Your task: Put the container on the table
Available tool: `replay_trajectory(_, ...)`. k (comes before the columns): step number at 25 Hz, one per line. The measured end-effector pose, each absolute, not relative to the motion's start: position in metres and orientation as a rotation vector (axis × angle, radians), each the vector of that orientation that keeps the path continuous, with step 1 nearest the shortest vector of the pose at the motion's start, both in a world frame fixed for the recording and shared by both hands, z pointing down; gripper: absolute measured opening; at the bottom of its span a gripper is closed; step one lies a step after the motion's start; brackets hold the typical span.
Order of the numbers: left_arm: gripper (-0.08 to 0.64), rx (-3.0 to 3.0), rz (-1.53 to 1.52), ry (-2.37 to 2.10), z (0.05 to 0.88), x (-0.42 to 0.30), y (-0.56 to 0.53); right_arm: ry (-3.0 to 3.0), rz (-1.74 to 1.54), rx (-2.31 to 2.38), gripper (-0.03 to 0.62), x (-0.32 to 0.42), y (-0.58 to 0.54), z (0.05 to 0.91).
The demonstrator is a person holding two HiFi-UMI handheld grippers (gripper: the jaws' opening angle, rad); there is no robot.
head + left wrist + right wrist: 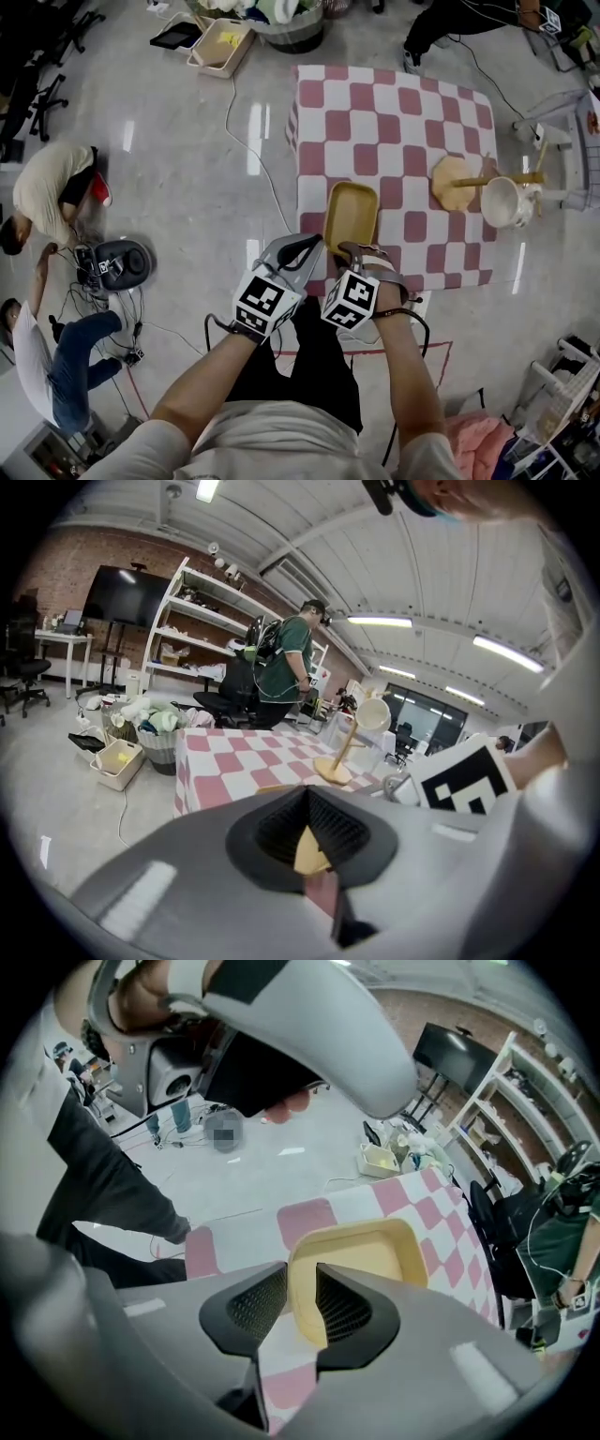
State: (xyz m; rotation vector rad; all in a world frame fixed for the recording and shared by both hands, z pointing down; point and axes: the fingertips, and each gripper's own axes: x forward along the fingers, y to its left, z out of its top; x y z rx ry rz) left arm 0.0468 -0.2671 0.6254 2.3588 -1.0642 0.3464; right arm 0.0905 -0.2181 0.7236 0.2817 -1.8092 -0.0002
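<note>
A shallow yellow container (351,217) sits low over the near edge of the table (394,112), which has a pink and white checked cloth. I cannot tell whether it rests on the cloth. My right gripper (349,251) is shut on its near rim. In the right gripper view the container (361,1255) has that rim pinched between the black pads of the right gripper (302,1302). My left gripper (305,246) hangs just left of the container, shut with nothing in it. Through the left gripper (307,803) jaws a sliver of the container (309,850) shows.
A wooden mug stand (457,182) with a white mug (503,202) hanging on it stands on the table's right side. Two people crouch on the floor at the left by a round device (122,263). Bins (221,45) and cables lie beyond the table.
</note>
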Motion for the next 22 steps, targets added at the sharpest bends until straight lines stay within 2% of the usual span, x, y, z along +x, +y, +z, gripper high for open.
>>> replay_trajectory(7, 0.006, 2.391, 0.373, -1.028, 0.596, 0.046, -0.253, -1.861, 0.049, 0.469, 0.070, 0.090, -0.216, 0.673)
replay_trajectory(9, 0.006, 2.395, 0.378, -1.019, 0.585, 0.043, -0.247, -1.882, 0.079, 0.537, 0.020, 0.090, -0.212, 0.655)
replay_trajectory(22, 0.006, 2.511, 0.341, -0.963, 0.503, 0.027, -0.214, -2.011, 0.170, 0.963, 0.011, 0.077, -0.198, 0.543)
